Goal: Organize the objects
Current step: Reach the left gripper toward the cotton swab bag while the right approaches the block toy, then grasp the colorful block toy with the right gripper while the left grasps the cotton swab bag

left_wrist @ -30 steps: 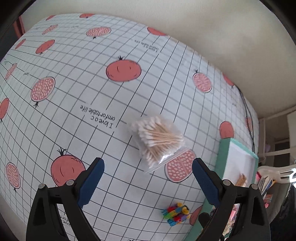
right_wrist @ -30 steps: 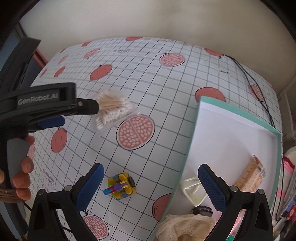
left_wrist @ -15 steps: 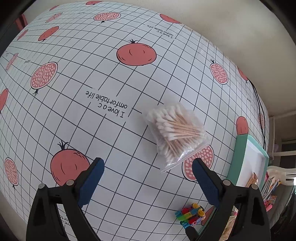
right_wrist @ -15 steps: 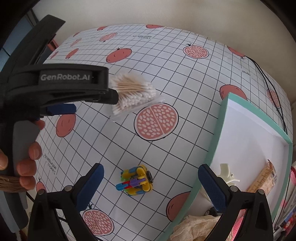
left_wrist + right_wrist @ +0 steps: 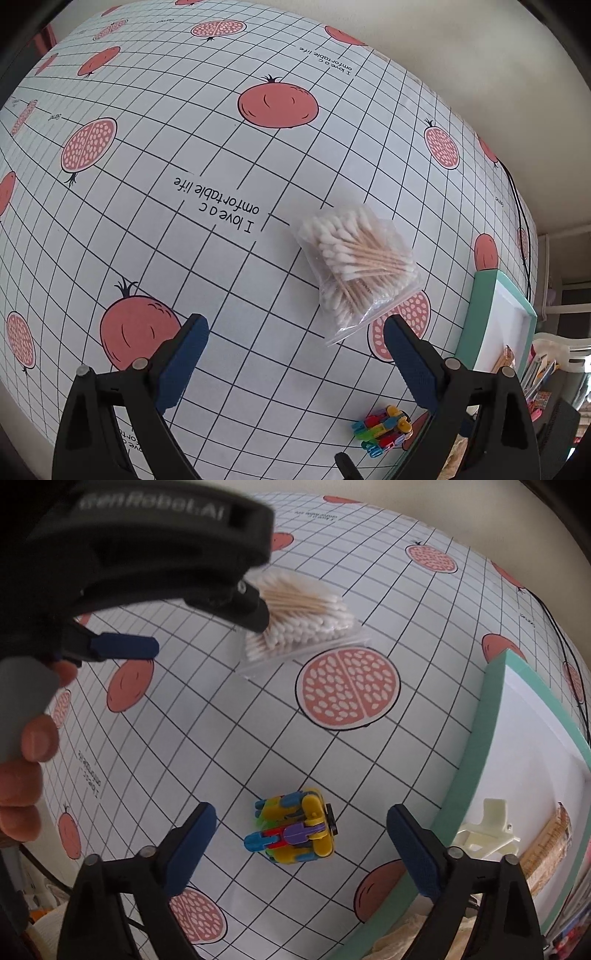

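Left gripper (image 5: 295, 332) spread wide over clear plastic bag of cotton swabs (image 5: 360, 264), right gripper (image 5: 301, 825) open above multicoloured plastic block toy (image 5: 293, 830), teal-rimmed white box (image 5: 495, 716) alongside

the left gripper (image 5: 295, 332) hangs in the air with its jaws spread wide, blue pads facing each other and nothing between them. the right gripper (image 5: 301, 821) hangs likewise, jaws wide apart and empty. the person's left hand (image 5: 26, 760) wraps its fingers (image 5: 37, 738) round the left gripper's grey handle.
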Tool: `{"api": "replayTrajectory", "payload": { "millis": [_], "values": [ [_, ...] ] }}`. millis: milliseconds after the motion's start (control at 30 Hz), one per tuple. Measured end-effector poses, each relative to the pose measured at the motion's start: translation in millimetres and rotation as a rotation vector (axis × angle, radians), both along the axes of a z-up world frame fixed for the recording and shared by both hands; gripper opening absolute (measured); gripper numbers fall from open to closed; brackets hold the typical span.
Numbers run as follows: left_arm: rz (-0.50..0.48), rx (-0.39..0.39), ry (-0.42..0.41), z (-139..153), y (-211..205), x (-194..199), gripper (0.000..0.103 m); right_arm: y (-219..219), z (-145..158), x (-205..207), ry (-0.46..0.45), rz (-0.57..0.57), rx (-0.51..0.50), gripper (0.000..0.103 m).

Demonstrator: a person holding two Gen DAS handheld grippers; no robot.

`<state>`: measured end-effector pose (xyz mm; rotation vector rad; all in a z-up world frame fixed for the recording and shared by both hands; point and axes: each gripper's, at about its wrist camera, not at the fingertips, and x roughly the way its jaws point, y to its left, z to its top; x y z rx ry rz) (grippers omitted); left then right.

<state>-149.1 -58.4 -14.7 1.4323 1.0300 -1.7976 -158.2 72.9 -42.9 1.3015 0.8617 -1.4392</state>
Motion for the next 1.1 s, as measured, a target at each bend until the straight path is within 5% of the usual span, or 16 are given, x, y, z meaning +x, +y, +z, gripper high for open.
{"api": "replayTrajectory", "payload": {
  "millis": [367, 1100],
  "values": [
    [0.004, 0.022, 0.035, -1, 1, -1, 0.096, 3, 2, -4, 0.019, 0.024, 0.005, 0.053],
    [-0.048, -0.128, 0.227, -3, -4, -25, 0.096, 9, 13, -42, 0.048, -0.144, -0.068, 0.047]
  ]
}}
